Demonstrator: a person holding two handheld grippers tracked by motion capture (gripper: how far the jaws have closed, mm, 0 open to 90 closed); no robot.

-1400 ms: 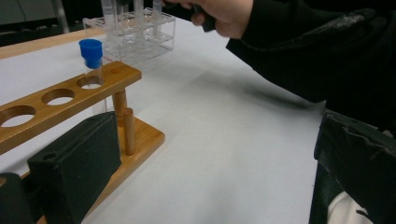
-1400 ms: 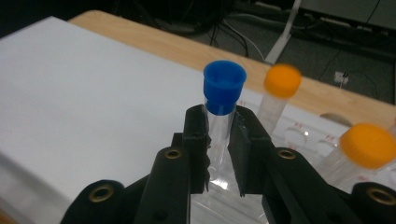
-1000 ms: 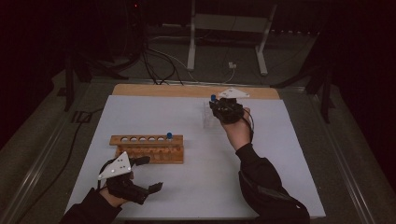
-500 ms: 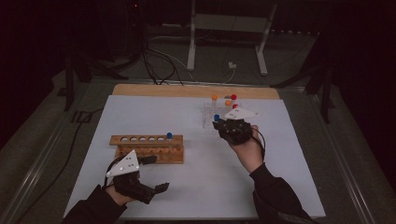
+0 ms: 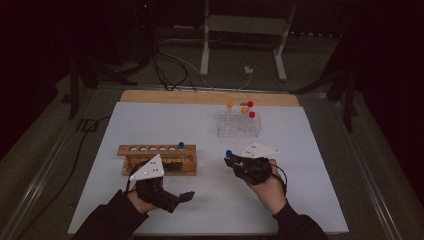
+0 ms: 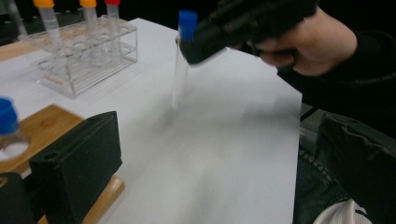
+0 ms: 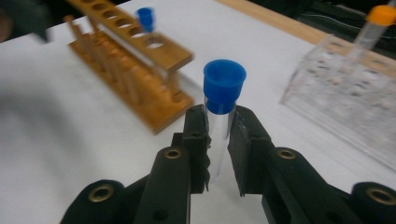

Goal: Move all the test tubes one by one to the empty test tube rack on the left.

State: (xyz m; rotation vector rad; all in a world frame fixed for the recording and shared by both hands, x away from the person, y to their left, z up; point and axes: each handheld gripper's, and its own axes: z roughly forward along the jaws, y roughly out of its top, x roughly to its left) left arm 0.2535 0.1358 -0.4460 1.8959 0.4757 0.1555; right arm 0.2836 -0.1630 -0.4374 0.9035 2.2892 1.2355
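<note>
Right gripper (image 7: pixel 217 144) clamps a blue-capped tube (image 7: pixel 223 100) just under the cap; the right gripper view shows pads pressed on the glass, which the high view can't resolve. In the left gripper view the tube (image 6: pixel 180 65) hangs upright above the white sheet (image 6: pixel 224 154), clear of it. Wooden rack (image 5: pixel 157 157) sits to the left of that gripper, with one blue-capped tube (image 5: pixel 181 146) in it; clear rack (image 5: pixel 239 127) lies beyond it, holding orange- and red-capped tubes. Left gripper (image 5: pixel 172 197) is near the wooden rack's front; jaw gap hard to judge, looks parted with nothing between. Room dark, cables and a stand's legs behind the table. The tube's lower end is blurred.
</note>
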